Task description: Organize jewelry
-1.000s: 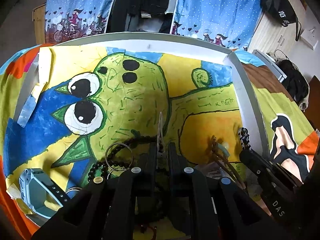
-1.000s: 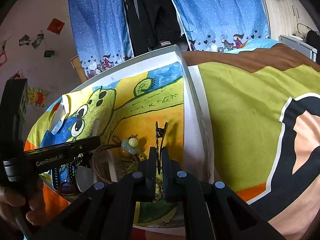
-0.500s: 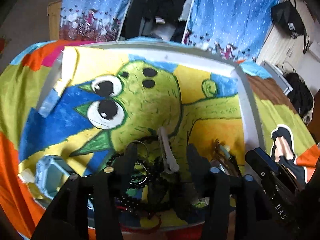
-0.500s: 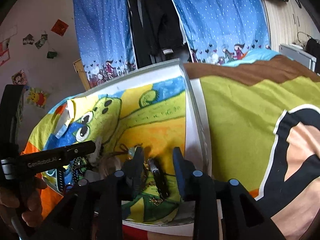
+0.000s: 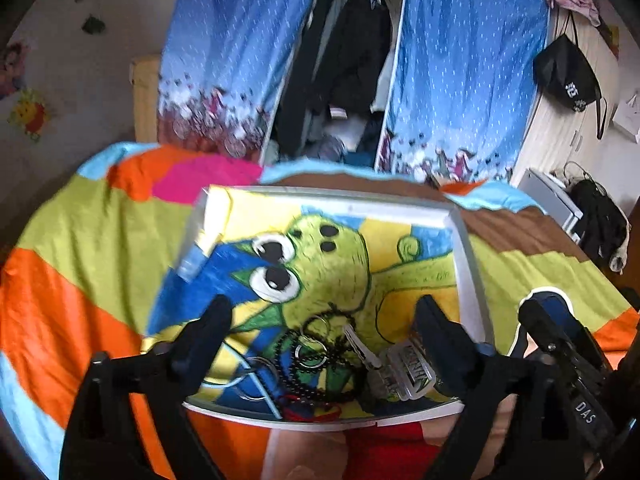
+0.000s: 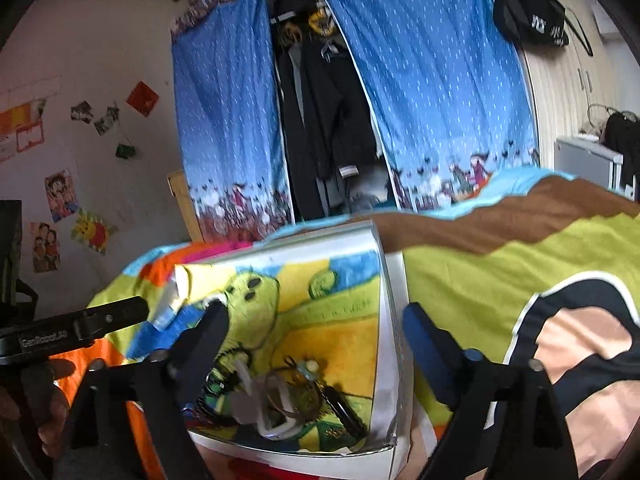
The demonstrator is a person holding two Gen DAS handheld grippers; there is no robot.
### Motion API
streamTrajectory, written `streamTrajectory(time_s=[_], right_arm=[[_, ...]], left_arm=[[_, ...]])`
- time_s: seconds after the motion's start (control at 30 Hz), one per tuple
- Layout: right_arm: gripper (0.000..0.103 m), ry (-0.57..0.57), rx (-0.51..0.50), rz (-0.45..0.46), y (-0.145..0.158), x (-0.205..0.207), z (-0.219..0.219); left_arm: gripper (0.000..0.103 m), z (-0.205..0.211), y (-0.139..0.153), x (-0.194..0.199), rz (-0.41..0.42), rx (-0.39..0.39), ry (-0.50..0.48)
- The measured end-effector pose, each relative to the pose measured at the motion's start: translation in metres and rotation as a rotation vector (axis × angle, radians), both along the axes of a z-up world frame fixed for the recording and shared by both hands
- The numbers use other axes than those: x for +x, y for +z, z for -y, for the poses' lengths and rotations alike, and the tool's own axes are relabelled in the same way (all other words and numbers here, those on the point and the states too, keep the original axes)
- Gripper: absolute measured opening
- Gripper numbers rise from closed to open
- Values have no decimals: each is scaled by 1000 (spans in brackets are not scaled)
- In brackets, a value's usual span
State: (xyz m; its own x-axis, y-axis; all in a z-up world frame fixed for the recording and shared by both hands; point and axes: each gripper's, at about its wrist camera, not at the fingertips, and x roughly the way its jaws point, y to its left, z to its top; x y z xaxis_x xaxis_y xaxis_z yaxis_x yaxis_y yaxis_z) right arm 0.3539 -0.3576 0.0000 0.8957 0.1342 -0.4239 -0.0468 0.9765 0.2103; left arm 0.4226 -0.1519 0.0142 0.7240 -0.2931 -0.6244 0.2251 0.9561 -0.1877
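A shallow white tray (image 5: 468, 264) with a green cartoon drawing on its floor lies on a colourful bedspread. At its near end lies a jewelry pile: a black bead string (image 5: 316, 368), metal rings (image 5: 316, 330), a pale hair clip (image 5: 362, 350) and a clear clip (image 5: 412, 368). My left gripper (image 5: 320, 328) is open and empty, raised above the pile. My right gripper (image 6: 314, 332) is open and empty above the same tray (image 6: 394, 320); a black hair clip (image 6: 346, 408), a pale clip (image 6: 246, 384) and a bracelet with a green charm (image 6: 308, 368) lie below it.
The bedspread (image 5: 80, 248) surrounds the tray. Blue curtains (image 5: 460, 64) and dark hanging clothes (image 5: 344, 60) stand beyond the bed. The other gripper's body shows at right in the left wrist view (image 5: 560, 348) and at left in the right wrist view (image 6: 80, 326).
Both grippers were shut on hair clips a second ago. Both opened, dropped the clips onto the pile, and pulled up and back from the tray.
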Motion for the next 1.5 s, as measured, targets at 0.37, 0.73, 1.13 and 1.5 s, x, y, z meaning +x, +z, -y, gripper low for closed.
streamTrajectory(time_s=[0.37,0.73,1.13,1.5], right_arm=[[103,11,-33,162,51,-49,-8],[103,23,-23,281,92,-109,-21],[103,54,-20,321,108,-177,-45],[103,31,-17,336,100,-235,-61]], left_arm=[[101,-32,47,-64,157,-35,96],[101,-50,86,-140,264,0,120],[102,-63,109,-214,346,9,112],[102,-84,112,-267,379,-3,127]])
